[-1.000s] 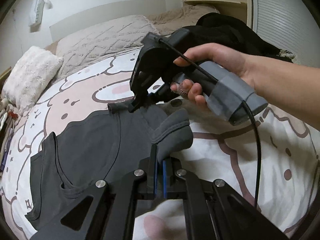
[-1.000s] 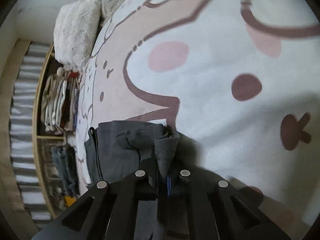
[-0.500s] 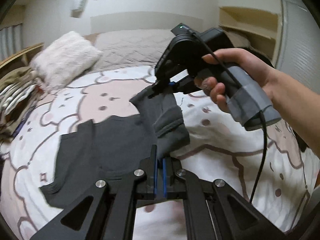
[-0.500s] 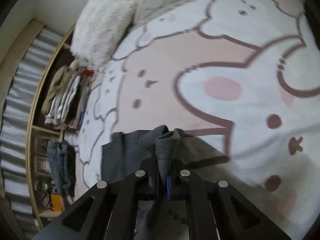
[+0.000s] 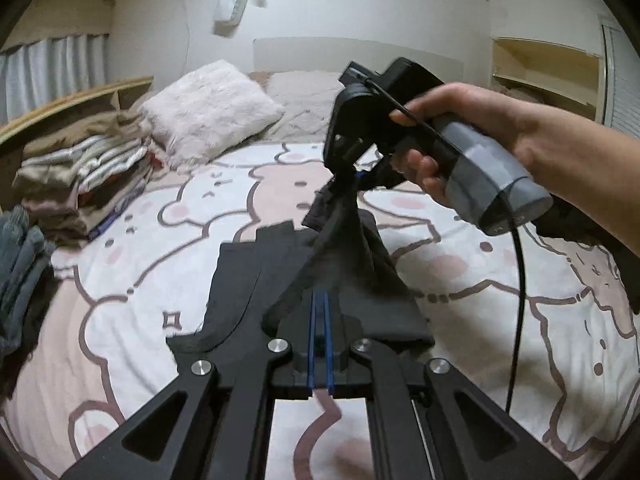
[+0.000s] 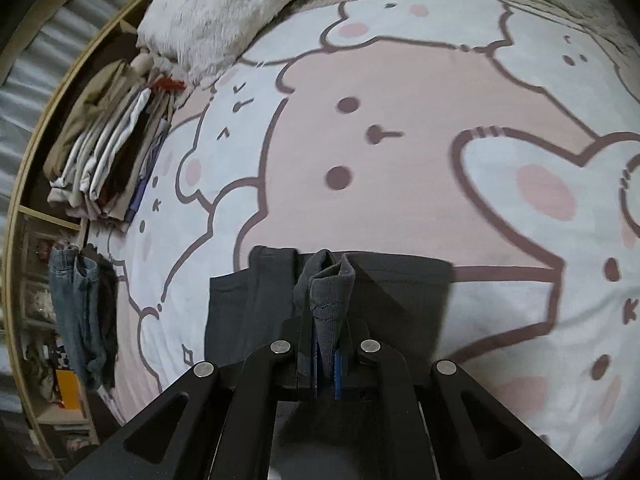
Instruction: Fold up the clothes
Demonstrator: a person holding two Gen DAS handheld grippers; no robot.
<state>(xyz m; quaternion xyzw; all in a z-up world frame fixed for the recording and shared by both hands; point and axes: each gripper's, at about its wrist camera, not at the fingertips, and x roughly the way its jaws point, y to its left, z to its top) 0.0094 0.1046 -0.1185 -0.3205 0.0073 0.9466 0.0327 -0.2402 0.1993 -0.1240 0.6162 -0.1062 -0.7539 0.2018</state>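
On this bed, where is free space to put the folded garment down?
The cartoon-print bedsheet is bare between the dark grey garment and the fluffy white pillow, and to the garment's right. The left edge is crowded by the stack of folded clothes and hanging blue jeans.

**Bedroom with cartoon bedspread**

A bed [image 5: 120, 280] under a pink-and-white animal-print cover fills the room. A fluffy pillow [image 5: 210, 110] lies at its head, folded laundry [image 5: 80, 176] along the side. White walls [image 5: 320, 8], grey curtains [image 5: 52, 76], a pale shelf niche [image 5: 548, 68].
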